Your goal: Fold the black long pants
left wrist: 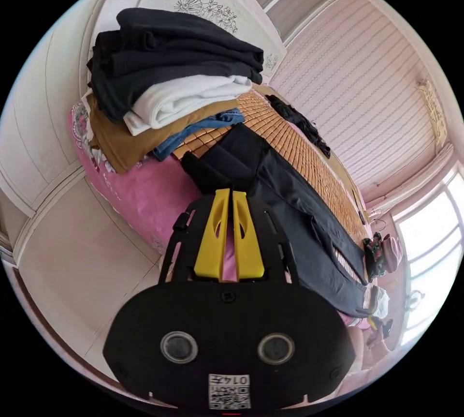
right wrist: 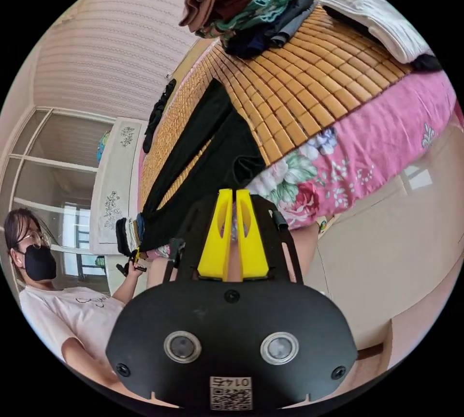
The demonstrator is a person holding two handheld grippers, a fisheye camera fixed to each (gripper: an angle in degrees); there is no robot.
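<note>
Lying unfolded, full length, on the bamboo mat (left wrist: 285, 136) of the bed (right wrist: 367, 136): black long pants (left wrist: 290, 204), one end hanging over the bed's edge. Hovering just short of them, both clenched and grasping nothing: left gripper (left wrist: 231, 194), right gripper (right wrist: 233, 194). Awaiting the first fold; judging none done.

Your two cameras face each other along the bed's edge.
Both sit low and close, sharing the black pants (left wrist: 295, 209) (right wrist: 212, 146) on the bamboo mat (left wrist: 285, 136) (right wrist: 299, 83).
</note>
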